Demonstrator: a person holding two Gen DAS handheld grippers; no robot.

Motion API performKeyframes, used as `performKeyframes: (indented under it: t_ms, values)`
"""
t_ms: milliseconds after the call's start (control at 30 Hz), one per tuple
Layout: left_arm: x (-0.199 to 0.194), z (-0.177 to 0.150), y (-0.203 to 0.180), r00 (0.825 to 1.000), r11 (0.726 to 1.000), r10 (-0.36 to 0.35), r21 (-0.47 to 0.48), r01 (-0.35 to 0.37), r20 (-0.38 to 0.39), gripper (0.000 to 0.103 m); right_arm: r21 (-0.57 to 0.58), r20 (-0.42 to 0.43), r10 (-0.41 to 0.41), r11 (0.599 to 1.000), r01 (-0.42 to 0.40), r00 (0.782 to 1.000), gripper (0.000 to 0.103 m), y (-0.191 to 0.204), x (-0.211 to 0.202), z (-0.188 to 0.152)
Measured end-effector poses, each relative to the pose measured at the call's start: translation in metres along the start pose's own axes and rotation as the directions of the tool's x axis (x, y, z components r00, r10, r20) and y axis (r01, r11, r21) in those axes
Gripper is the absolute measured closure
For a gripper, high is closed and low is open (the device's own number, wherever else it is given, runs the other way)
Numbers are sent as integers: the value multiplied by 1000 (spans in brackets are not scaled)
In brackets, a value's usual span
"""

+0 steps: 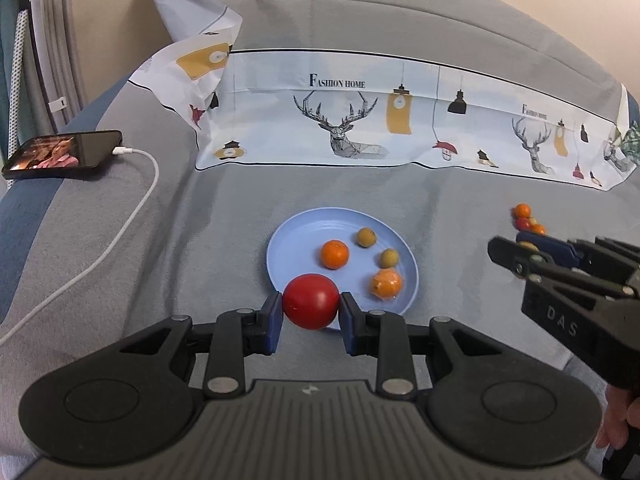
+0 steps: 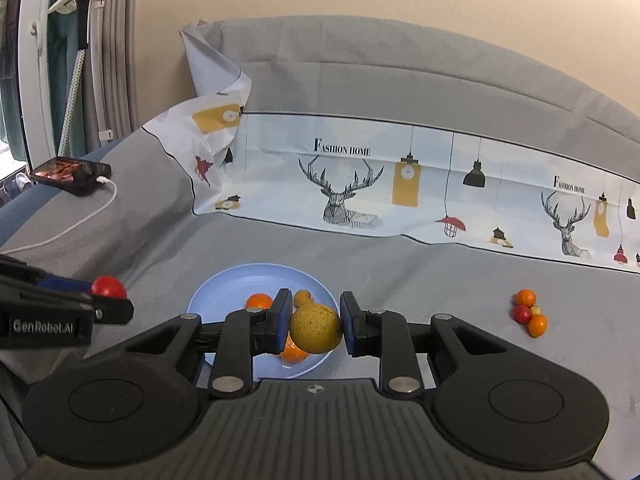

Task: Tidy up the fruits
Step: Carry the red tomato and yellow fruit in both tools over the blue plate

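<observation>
Fingers (image 1: 273, 322) of the left gripper (image 1: 311, 320) are clenched on a round red tomato (image 1: 311, 301), held over the near rim of the round pale-blue plastic plate (image 1: 296, 240). The right gripper (image 2: 314, 326) grasps a round yellow-green speckled fruit (image 2: 315, 329) between its blue pads, above the same plate. On the plate lie two orange citrus fruits (image 1: 335, 254) and two small yellow-green fruits (image 1: 366, 237). A cluster of small orange and red fruits (image 2: 529, 312) sits on the grey bed cover (image 1: 200, 220), well apart to the plate's right. A black phone (image 1: 64, 154) with a white cable (image 1: 132, 208) lies far left.
</observation>
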State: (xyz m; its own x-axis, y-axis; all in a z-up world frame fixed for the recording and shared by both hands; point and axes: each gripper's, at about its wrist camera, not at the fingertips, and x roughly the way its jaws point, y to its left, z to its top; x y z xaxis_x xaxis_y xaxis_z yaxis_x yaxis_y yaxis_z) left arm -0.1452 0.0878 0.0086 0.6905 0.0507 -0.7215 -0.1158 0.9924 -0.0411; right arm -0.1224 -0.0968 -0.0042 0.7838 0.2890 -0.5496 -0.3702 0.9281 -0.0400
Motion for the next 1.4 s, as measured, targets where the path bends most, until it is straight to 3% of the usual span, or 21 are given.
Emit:
performKeyframes:
  t_ms: [267,567,1400]
  values:
    - [24,11,6,1000,1000,23,-4,-23,-18,69,6,-44,10,1000,-10,999,76,0,25,-3]
    - [76,31,8,995,998,60,18,-59,-74,69,19,-97,22,1000,-21,995,75,3,73,-2]
    - [178,52,-2,984,996,74,64,-64,-162,69,77,-195,55,996,-41,979,75,-2,173,-5]
